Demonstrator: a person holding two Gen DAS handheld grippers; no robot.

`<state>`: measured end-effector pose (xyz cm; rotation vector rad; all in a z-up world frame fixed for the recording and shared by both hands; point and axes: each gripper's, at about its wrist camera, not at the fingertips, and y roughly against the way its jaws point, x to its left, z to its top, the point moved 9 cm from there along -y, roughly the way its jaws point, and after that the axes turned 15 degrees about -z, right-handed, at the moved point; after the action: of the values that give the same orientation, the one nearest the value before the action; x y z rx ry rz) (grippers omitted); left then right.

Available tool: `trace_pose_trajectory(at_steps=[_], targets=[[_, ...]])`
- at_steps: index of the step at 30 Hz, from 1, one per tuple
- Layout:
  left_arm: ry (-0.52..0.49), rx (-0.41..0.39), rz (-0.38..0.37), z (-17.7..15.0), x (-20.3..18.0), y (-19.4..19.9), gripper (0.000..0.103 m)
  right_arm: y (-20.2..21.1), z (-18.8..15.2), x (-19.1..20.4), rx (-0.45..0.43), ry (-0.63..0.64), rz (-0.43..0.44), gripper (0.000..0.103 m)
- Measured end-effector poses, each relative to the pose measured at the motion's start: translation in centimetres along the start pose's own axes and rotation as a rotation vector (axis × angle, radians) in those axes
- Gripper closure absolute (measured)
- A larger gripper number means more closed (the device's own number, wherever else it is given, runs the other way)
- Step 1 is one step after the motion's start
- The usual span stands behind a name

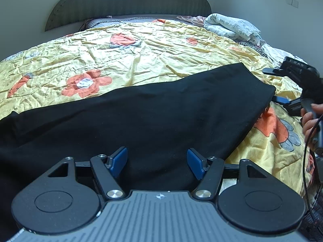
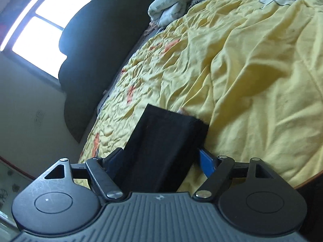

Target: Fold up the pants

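The pants (image 1: pixel 141 117) lie flat across the bed (image 1: pixel 141 46); soft, light, limp cloth, likely to sag and slide; take hold at a hem corner or folded edge. Left gripper (image 1: pixel 157 162) spread, hovering above the cloth; right gripper (image 2: pixel 161 161) spread, leg end between, unclamped.

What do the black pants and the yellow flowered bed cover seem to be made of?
The black pants look like a soft, matte woven or knit cloth, perhaps cotton: they lie flat, give no shine, and show a stitched hem in the right wrist view. The yellow flowered bed cover looks like thin, slightly glossy quilted fabric: fine crinkles catch the light, and stitch lines cross it.
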<state>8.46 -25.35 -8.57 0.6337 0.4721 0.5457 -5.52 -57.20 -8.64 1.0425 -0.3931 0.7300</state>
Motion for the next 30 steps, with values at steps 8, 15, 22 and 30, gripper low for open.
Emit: trace_pose_trajectory(at_steps=[8,15,22,30], targets=[[-0.005,-0.025,0.002,0.9,-0.7,0.0,0.035,-1.9,0.2,2.1,-0.025,-0.007,0.117,0.028],[-0.013,-0.007,0.003,0.5,-1.0,-0.3,0.035,-5.8,1.9,2.7,-0.017,0.031,-0.003,0.073],[0.018,-0.011,0.007,0.9,-0.1,-0.1,0.035,-5.9,2.0,2.9,-0.026,0.071,-0.012,0.098],[0.169,-0.017,-0.098,1.8,1.0,-0.3,0.035,-2.4,0.0,8.3,-0.141,0.386,0.009,0.098]])
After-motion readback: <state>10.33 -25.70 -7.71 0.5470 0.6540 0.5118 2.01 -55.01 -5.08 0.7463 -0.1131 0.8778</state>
